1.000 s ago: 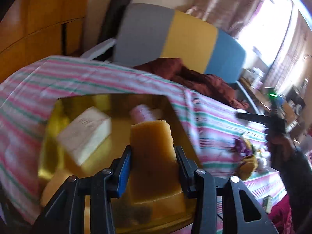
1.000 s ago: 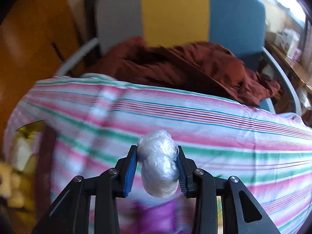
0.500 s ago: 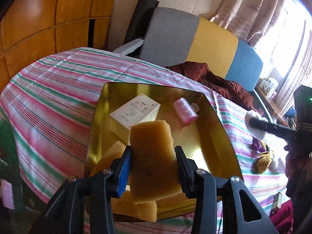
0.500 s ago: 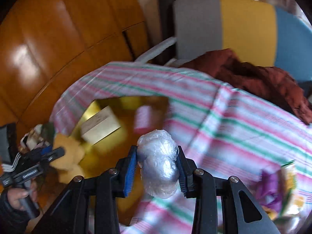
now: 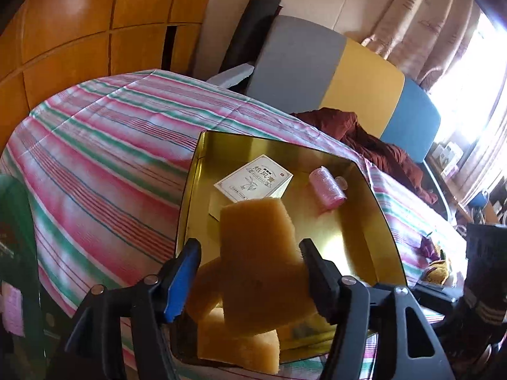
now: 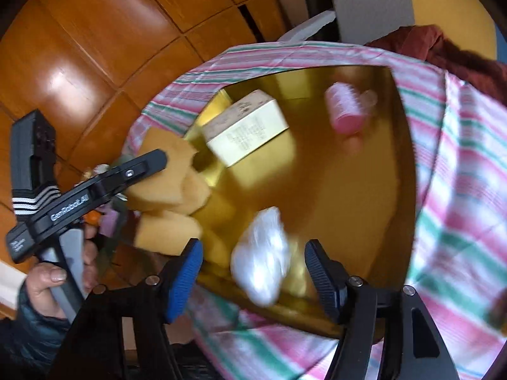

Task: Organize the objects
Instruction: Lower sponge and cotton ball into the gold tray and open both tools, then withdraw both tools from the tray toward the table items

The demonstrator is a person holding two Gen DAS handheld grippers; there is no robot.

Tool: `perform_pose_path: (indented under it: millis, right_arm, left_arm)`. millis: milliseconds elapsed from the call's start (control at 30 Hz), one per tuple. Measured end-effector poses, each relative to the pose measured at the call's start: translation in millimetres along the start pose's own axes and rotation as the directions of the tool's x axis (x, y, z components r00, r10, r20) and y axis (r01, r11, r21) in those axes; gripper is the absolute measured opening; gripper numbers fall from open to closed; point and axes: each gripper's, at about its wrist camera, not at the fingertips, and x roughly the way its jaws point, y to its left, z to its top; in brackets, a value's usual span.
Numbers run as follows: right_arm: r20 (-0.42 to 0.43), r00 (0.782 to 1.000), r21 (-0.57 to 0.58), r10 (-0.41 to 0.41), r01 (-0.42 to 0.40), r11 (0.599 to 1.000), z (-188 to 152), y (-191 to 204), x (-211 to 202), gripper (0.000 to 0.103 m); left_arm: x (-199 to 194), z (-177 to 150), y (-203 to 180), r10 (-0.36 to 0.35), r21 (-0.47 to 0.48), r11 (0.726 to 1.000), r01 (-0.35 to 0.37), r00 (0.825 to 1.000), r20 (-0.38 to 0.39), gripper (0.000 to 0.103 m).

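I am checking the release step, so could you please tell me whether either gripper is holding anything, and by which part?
Nothing is held. Both jaws have just opened: the yellow foam sponge sits loose in the left gripper, the clear plastic-wrapped bundle loose in the right gripper.

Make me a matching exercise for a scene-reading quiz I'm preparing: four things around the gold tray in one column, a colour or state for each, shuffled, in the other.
Things:
1. rectangular cardboard box
2. ribbed plastic roller
3. porous foam sponge block
4. crinkled plastic-wrapped bundle

Descriptions:
A. clear and whitish, motion-blurred, between the open right jaws
B. pink, lying on its side in the gold tray
C. tan, between the open left jaws, over the tray's near end
D. cream, printed top face, in the tray

Pairs: 1-D, 2-B, 3-C, 4-A
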Motion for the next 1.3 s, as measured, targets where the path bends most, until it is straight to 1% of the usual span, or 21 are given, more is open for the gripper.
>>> perform_pose_path:
  millis: [100, 167, 233, 267, 300, 367, 400, 467, 533, 667, 833, 967, 1067, 1167, 1233, 1300]
  right_arm:
    - [-0.001, 0.999, 0.010, 0.036, -0.036, 0.999, -4, 6, 1, 0.068]
    - [0.002, 0.999, 0.015, 0.052, -0.052, 0.999, -7, 8, -1, 0.068]
    - [0.005, 0.997, 0.027, 0.074, -0.074, 0.997, -10, 9, -3, 0.070]
    - [0.011, 0.997, 0.028, 0.071, -0.071, 0.997, -12, 10, -5, 0.070]
    - [0.016, 0.998, 0.029, 0.066, -0.067, 0.997, -12, 11, -7, 0.071]
    - [0.026, 0.998, 0.033, 0.052, -0.053, 0.998, -14, 11, -12, 0.073]
    - [0.034, 0.999, 0.029, 0.039, -0.040, 0.999, -16, 12, -15, 0.075]
    - [0.047, 0.999, 0.015, 0.010, -0.011, 1.000, -19, 15, -21, 0.076]
    - [0.060, 0.998, 0.002, -0.013, 0.013, 1.000, -22, 17, -29, 0.081]
    - [0.088, 0.994, -0.019, -0.058, 0.060, 0.998, -28, 18, -41, 0.083]
    - [0.118, 0.989, -0.006, -0.094, 0.095, 0.995, -36, 13, -55, 0.087]
    - [0.125, 0.986, 0.029, -0.108, 0.105, 0.994, -40, 6, -65, 0.090]
    - [0.147, 0.981, 0.039, -0.124, 0.120, 0.992, -46, 1, -76, 0.093]
    - [0.161, 0.975, 0.060, -0.156, 0.148, 0.987, -53, -8, -87, 0.095]
    - [0.168, 0.968, 0.082, -0.188, 0.177, 0.981, -60, -16, -97, 0.100]
    - [0.176, 0.960, 0.112, -0.216, 0.198, 0.974, -68, -26, -106, 0.101]
  left_arm:
    - [-8, -5, 5, -0.012, -0.030, 0.999, 0.012, 1.000, 0.006, 0.066]
    - [-18, -8, 8, -0.054, -0.055, 0.997, 0.055, 0.998, 0.025, 0.066]
    - [-28, -12, 5, -0.117, -0.038, 0.992, 0.119, 0.992, 0.049, 0.067]
    - [-32, -14, 2, -0.117, -0.023, 0.993, 0.119, 0.991, 0.060, 0.067]
    - [-34, -15, 1, -0.101, -0.017, 0.995, 0.102, 0.993, 0.068, 0.067]
    - [-31, -16, -1, -0.027, -0.011, 1.000, 0.028, 0.998, 0.056, 0.067]
    - [-28, -17, -1, -0.003, -0.015, 1.000, 0.003, 0.999, 0.046, 0.066]
    - [-23, -20, 2, 0.017, -0.037, 0.999, -0.017, 1.000, 0.019, 0.066]
    - [-23, -22, 3, 0.029, -0.047, 0.999, -0.028, 0.999, 0.015, 0.066]
    - [-28, -23, -4, 0.025, -0.026, 0.999, -0.025, 0.999, 0.035, 0.066]
    - [-36, -21, -18, 0.009, 0.022, 1.000, -0.010, 0.998, 0.061, 0.066]
    - [-34, -21, -27, -0.009, 0.041, 0.999, 0.007, 0.999, 0.046, 0.066]
    - [-32, -22, -33, -0.013, 0.051, 0.999, 0.011, 0.999, 0.037, 0.066]
    - [-33, -25, -39, -0.023, 0.070, 0.997, 0.020, 0.999, 0.035, 0.066]
    - [-34, -27, -45, -0.036, 0.089, 0.996, 0.033, 0.999, 0.036, 0.066]
    - [-35, -32, -53, -0.053, 0.112, 0.992, 0.049, 0.998, 0.033, 0.067]
